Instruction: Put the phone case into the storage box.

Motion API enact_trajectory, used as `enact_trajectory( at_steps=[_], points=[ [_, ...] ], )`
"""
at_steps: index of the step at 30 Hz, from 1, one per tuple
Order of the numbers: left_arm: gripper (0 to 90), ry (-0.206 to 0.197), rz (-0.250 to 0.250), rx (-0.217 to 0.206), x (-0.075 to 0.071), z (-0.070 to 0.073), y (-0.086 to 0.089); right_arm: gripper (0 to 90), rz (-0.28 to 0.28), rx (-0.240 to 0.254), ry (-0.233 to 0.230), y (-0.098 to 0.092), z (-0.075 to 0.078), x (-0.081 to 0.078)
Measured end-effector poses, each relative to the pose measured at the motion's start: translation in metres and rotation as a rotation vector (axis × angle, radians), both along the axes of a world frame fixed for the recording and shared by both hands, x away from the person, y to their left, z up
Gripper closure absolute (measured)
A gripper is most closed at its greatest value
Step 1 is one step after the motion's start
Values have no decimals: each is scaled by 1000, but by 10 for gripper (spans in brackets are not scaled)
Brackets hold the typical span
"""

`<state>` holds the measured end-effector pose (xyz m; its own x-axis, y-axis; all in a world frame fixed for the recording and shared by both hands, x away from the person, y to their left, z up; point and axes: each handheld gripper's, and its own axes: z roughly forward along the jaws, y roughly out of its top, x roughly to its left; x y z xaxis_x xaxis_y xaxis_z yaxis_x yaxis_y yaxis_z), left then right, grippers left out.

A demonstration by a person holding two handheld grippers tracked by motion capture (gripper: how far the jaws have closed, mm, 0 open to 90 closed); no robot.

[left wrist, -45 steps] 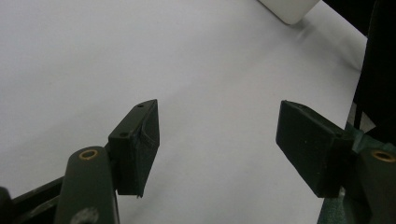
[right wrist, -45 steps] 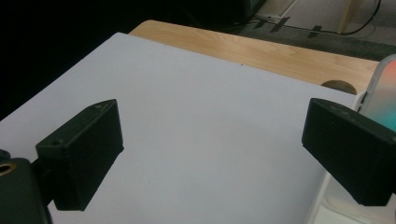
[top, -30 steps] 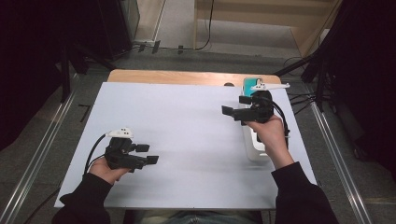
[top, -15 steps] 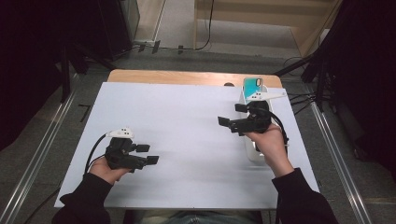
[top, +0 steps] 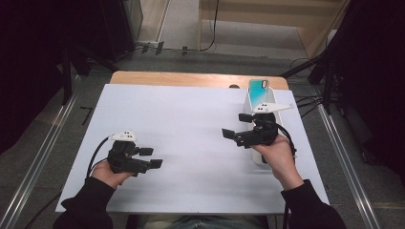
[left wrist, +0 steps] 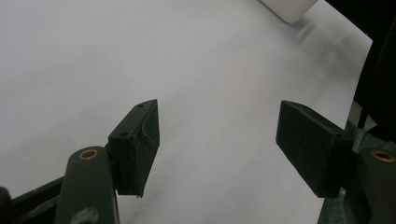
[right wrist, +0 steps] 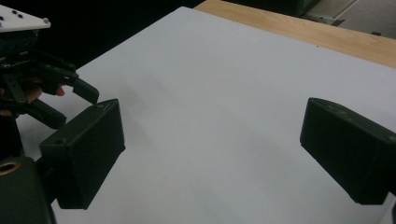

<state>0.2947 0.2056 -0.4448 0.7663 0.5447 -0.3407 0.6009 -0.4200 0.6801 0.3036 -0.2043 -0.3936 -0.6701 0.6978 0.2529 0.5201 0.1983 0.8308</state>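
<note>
My left gripper (top: 150,158) rests low at the near left of the white table sheet (top: 191,119), held in a hand. Its jaws stand open with nothing between them, which the left gripper view (left wrist: 219,140) also shows. My right gripper (top: 236,125) hovers at the right of the sheet, pointing left, jaws open and empty; the right gripper view (right wrist: 212,154) has bare sheet between them. Behind it a teal-backed phone (top: 258,90) lies at the far end of a long white tray (top: 259,160).
A wooden table edge (top: 191,78) runs along the far side of the sheet. The left gripper (right wrist: 46,88) appears far off in the right gripper view. The white tray's near end (left wrist: 289,7) shows at the top of the left gripper view. Metal rails flank the table.
The right gripper has moved toward the near side and slightly left, uncovering the phone on the tray. The left gripper has stayed put.
</note>
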Motion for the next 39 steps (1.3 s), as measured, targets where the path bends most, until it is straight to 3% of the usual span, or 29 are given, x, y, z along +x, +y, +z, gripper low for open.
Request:
enact_trajectory(
  at_steps=[6,11,19,22,24,32,39],
  points=[
    [303,0,1,-3,0,0,0,55,26,-13,-19,0,-4,-9],
    [303,1,2,0,0,0,0,55,56,17,-14,-3,-9,-15],
    [303,-1,0,-2,0,0,0,56,91,-5,-45,-4,-18,-27],
    [303,0,1,0,0,0,0,135,101,-23,-51,-4,-21,-32],
    [303,0,-1,-1,0,0,0,135,108,-40,-58,-4,-25,-34],
    [303,-4,1,-3,0,0,0,135,131,-13,-37,-8,-37,-41],
    [303,-3,-1,-2,0,0,0,135,133,8,-52,-17,-46,-48]
  ],
)
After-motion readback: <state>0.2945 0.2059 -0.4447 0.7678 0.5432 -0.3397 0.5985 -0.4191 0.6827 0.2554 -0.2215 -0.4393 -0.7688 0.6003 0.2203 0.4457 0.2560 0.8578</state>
